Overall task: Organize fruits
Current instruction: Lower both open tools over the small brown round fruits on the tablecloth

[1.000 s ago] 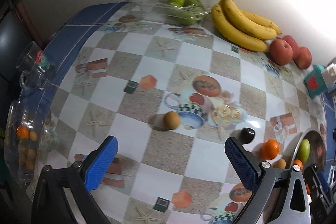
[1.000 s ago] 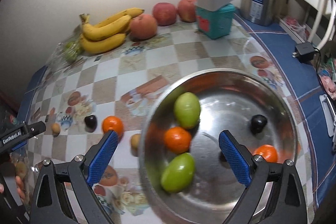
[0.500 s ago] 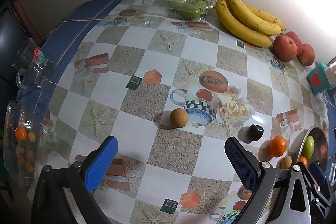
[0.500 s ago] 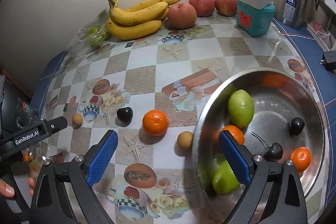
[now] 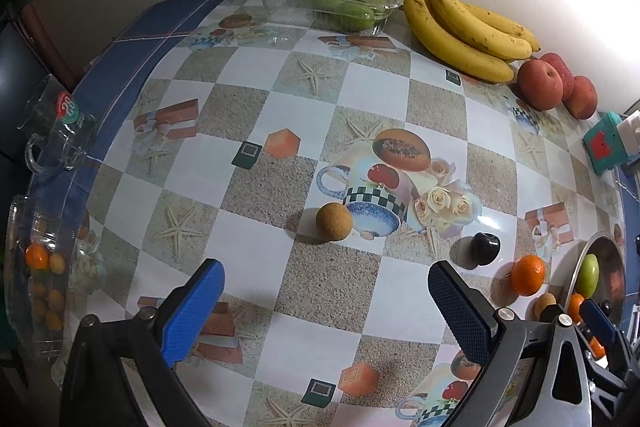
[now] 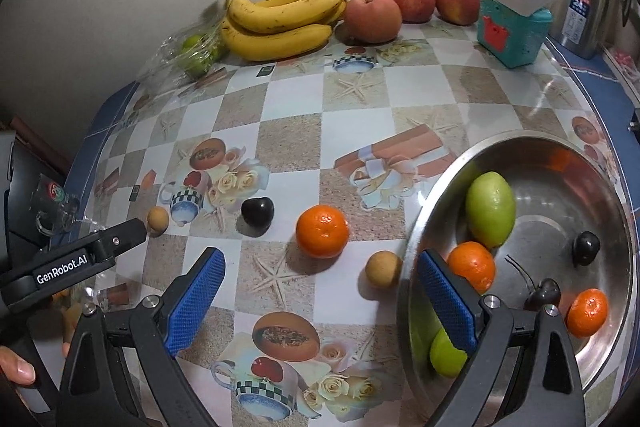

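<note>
1. Both claws are spread wide and carry nothing: your left gripper point(image 5: 326, 291) sits low in its frame with the small brown fruit point(image 5: 334, 221) just above the gap, and your right gripper point(image 6: 320, 291) sits low in its frame with the tangerine point(image 6: 322, 231) above the gap.
2. The fruit not yet sorted lies loose on the table point(image 6: 288, 139) at mid-frame: the brown fruit, a dark plum point(image 6: 258, 211), the tangerine and a second brown fruit point(image 6: 383, 269) right beside the metal bowl point(image 6: 540, 155), which already holds green, orange and dark fruit.
3. These fruits are round and the cloth looks slick, so if you close off-centre one likely squirts out and rolls.
4. The second brown fruit sits just beside the bowl rim; your right finger probably knocks the rim there.
5. Your grippers are near each other, so they may collide over the plum.
6. The bowl's lower right is cut off, and a green fruit point(image 6: 446, 355) is half hidden behind your right finger.
7. The contents of the clear container point(image 5: 38, 283) at the left edge are hard to make out.
</note>
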Demonstrator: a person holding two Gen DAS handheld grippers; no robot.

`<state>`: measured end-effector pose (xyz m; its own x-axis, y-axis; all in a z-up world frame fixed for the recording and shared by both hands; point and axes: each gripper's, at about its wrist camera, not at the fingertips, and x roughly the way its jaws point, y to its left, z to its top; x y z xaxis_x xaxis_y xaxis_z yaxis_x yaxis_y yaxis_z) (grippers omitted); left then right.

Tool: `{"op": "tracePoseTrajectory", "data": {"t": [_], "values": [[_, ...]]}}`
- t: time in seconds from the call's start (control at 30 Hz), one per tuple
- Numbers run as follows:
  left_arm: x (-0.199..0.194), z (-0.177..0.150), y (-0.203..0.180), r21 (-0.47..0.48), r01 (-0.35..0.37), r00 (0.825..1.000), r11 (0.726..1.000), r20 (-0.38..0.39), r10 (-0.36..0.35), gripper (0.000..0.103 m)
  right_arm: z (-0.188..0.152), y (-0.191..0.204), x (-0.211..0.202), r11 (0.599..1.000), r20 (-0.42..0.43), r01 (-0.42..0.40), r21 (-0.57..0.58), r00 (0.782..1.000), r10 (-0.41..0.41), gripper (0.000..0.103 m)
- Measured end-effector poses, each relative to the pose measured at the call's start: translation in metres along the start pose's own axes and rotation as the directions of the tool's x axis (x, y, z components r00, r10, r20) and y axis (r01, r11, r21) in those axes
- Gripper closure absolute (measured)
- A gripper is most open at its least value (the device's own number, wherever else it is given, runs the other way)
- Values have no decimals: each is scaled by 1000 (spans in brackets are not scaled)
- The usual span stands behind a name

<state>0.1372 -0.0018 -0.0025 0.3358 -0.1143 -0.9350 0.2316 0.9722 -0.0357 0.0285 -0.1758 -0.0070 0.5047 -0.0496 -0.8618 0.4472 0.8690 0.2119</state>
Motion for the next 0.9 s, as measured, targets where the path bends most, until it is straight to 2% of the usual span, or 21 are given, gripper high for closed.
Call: {"op": "tracePoseTrajectory", "data": {"t": [0.2,0.4,0.47,0.53,0.77,0.9], "values": [[0,-1,-1,2,3,1000,1000,1,-3,0,-1,6,5,999,-14,-35,-18,999,35,6],[1,0,-1,-3,6,1000,1000,-1,-6,0,0,4,12,1000,-28,-17,-11,999,16,8],[1,0,0,-5,8,1000,1000,-2,-8,0,0,3,17,1000,-40,-12,-6,999,12,17],[1,0,0,-4,8,1000,1000,-1,-8,0,0,2,22,1000,-55,-4,-9,998,3,19],[-2,0,-1,0,16,1000,1000,5,-16,0,-1,8,27,998,-51,44,-52,998,-46,19],[-2,0,0,-2,16,1000,1000,4,-16,0,-2,8,29,998,-58,41,-51,997,-44,19]]}}
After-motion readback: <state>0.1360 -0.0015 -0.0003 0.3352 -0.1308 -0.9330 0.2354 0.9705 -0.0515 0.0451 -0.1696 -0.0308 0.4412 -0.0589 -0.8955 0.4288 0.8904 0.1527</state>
